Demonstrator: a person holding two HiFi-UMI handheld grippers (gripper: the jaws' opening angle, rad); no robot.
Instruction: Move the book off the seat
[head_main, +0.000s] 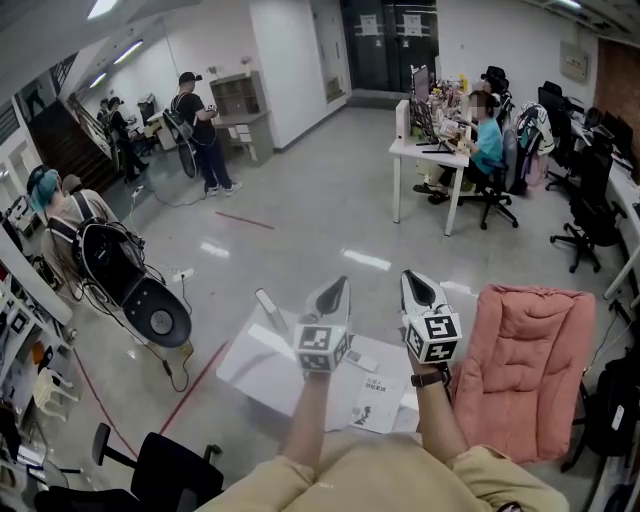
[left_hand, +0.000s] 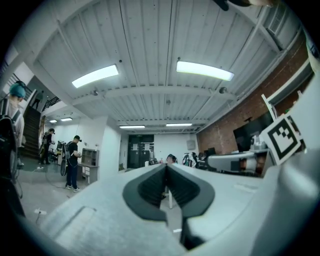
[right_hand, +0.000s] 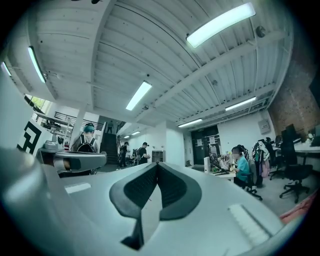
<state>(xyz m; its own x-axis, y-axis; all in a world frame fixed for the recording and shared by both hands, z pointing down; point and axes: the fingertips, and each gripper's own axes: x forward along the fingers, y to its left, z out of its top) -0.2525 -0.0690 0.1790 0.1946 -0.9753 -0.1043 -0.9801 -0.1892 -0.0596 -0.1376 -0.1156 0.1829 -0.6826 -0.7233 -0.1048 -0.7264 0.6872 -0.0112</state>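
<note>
In the head view my two grippers are held up side by side at chest height, pointing out level across the room. The left gripper (head_main: 336, 292) is shut with nothing between its jaws, and its own view (left_hand: 166, 169) shows the dark pads meeting. The right gripper (head_main: 419, 286) is also shut and empty (right_hand: 157, 166). Just right of my right arm stands a chair with a pink padded seat (head_main: 525, 365); no book shows on it. A thin printed booklet (head_main: 373, 399) lies on the white table (head_main: 258, 365) below my hands.
A black office chair (head_main: 165, 470) stands at the lower left. A person with a backpack rig (head_main: 95, 245) is at the left, and others stand further back. A white desk (head_main: 425, 160) with a seated person, and several black chairs (head_main: 585, 215), are at the far right.
</note>
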